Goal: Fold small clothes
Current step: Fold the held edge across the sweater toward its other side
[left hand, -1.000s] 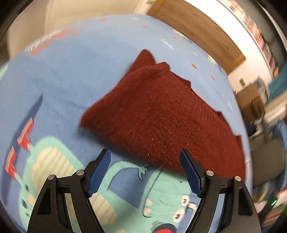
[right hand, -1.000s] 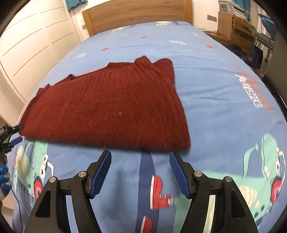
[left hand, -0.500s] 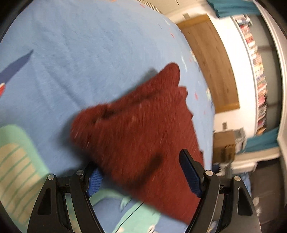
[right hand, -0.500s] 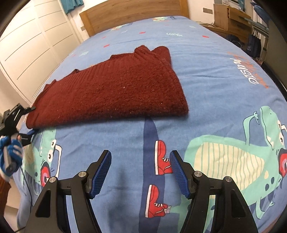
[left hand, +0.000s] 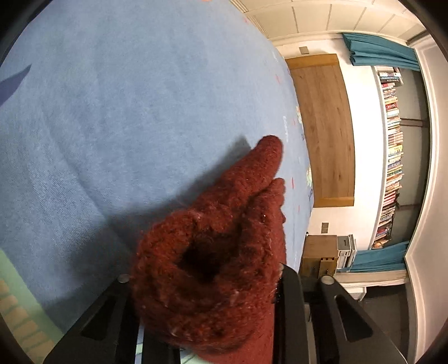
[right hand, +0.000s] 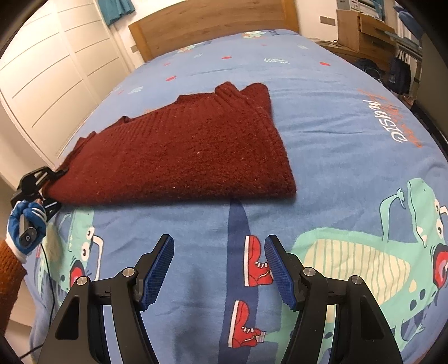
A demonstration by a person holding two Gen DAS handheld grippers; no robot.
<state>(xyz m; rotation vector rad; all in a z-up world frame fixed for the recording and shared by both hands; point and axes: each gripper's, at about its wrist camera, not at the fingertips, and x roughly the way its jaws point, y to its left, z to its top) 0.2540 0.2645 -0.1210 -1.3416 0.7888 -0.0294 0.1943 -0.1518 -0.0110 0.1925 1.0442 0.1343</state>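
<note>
The left gripper (right hand: 49, 183) clamps a corner of the dark red knitted sweater (right hand: 179, 151) (ready for folding over), while the right gripper (right hand: 218, 268) hovers over the blue cartoon-print bedspread (right hand: 350, 134), jaws apart

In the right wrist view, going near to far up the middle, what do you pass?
Right gripper → red sneaker print → dark red sweater → bare blue bedspread → wooden headboard.
</note>
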